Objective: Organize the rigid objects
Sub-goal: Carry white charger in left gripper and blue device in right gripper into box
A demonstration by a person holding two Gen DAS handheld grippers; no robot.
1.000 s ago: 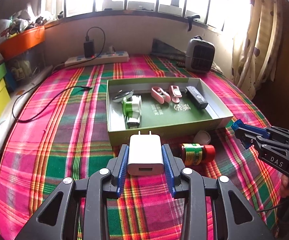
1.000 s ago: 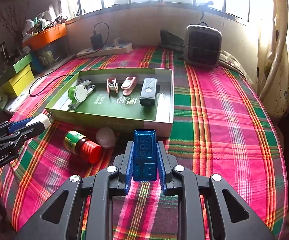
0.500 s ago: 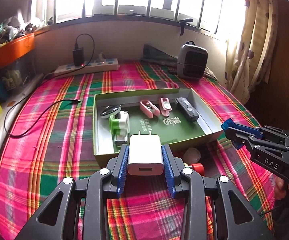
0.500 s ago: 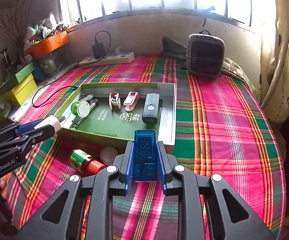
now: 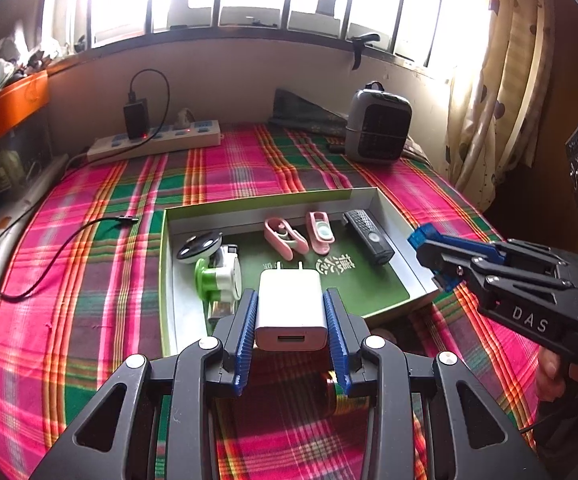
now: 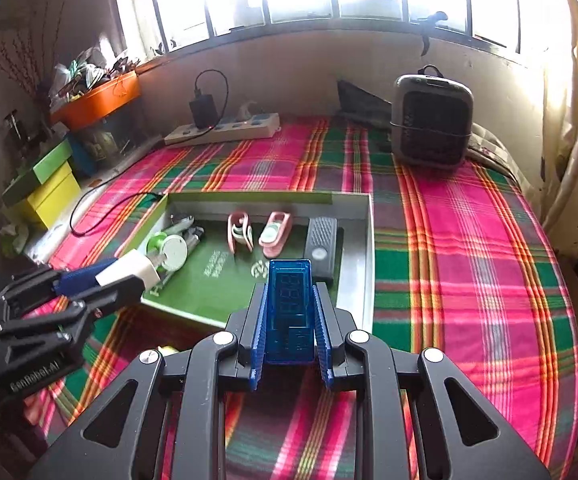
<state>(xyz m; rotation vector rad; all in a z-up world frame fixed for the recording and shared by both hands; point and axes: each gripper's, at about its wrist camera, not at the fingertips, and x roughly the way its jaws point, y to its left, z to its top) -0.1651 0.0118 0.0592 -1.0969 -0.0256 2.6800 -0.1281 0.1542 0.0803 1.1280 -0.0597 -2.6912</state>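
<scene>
Here, left gripper (image 5: 291, 314) clamped on white charger (image 5: 291, 308), prongs forward, above near edge of green tray (image 5: 385, 199). Right gripper (image 6: 289, 320) pinched blue meter (image 6: 290, 308) upright, display visible. Both apparently carried for placing in free tray floor beside remote (image 6: 321, 246) and pink clips (image 6: 275, 234).

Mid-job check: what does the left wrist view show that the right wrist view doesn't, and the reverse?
Only the left wrist view: the USB port on the white charger held in the left gripper, and part of a bottle on the cloth behind its fingers.

Only the right wrist view: the digit display on the blue module clamped in the right gripper, plus the yellow and green boxes at far left.

Both: the green tray holding two pink clips and a black remote, the power strip and the grey heater.
</scene>
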